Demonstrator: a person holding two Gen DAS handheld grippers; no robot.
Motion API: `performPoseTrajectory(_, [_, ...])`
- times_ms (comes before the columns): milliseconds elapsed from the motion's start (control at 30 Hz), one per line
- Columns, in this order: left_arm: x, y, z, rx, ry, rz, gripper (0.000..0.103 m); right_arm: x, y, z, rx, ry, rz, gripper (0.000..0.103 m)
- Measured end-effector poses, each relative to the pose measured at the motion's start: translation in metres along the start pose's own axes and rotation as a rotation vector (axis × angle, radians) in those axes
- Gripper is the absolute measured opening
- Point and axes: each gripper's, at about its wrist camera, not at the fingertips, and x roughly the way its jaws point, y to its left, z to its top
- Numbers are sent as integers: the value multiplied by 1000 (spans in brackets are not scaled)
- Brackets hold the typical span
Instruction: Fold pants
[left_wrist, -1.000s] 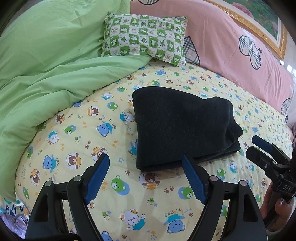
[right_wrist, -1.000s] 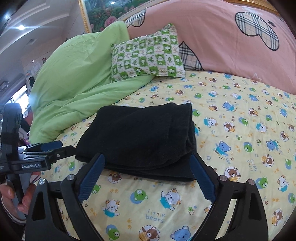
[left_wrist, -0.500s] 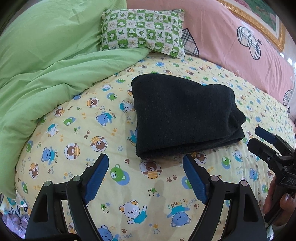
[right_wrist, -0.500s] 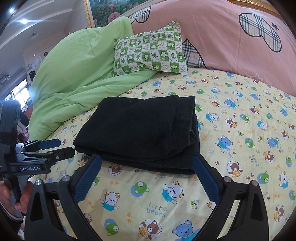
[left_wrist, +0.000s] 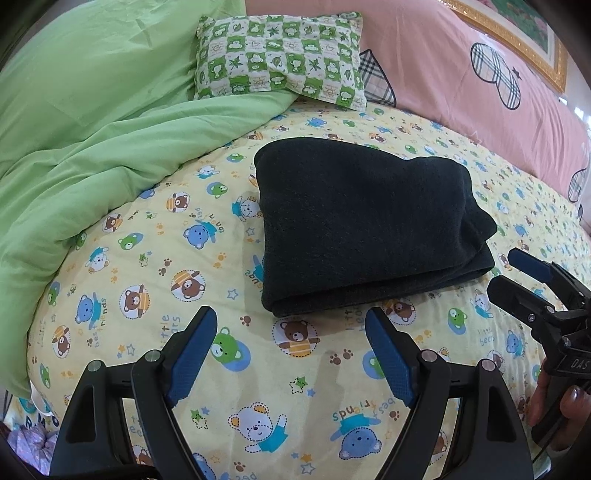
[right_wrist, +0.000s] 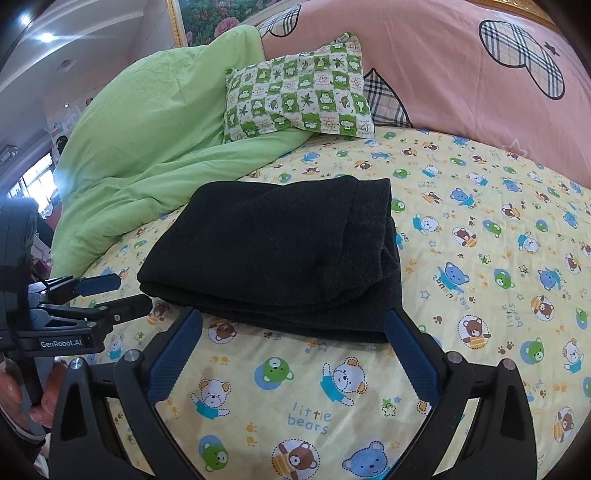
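One pair of black pants (left_wrist: 365, 225) lies folded on one yellow bear-print sheet (left_wrist: 155, 295). Far left sits one green duvet (left_wrist: 92, 110); beside it, one green checked pillow (left_wrist: 280, 70). Far right runs one long pink pillow (left_wrist: 443, 81). Two grippers show, the left gripper (left_wrist: 291, 354) and the right gripper (right_wrist: 293, 354).

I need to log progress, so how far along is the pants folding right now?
Looks essentially done: the black pants lie in a compact layered stack on the bear-print sheet. Nothing is in hand; the left gripper and right gripper are open, clear of the cloth. At most, a final tidy.
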Motion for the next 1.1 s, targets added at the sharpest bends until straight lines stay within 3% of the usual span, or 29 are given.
performPoseTrajectory(433, [9,-3,1,1,18,8,84,3,1,2,-11,1,6,99])
performPoseTrajectory(1100, [6,-3,16,12,-17,27,84,5,11,20,-74,-12,0,99])
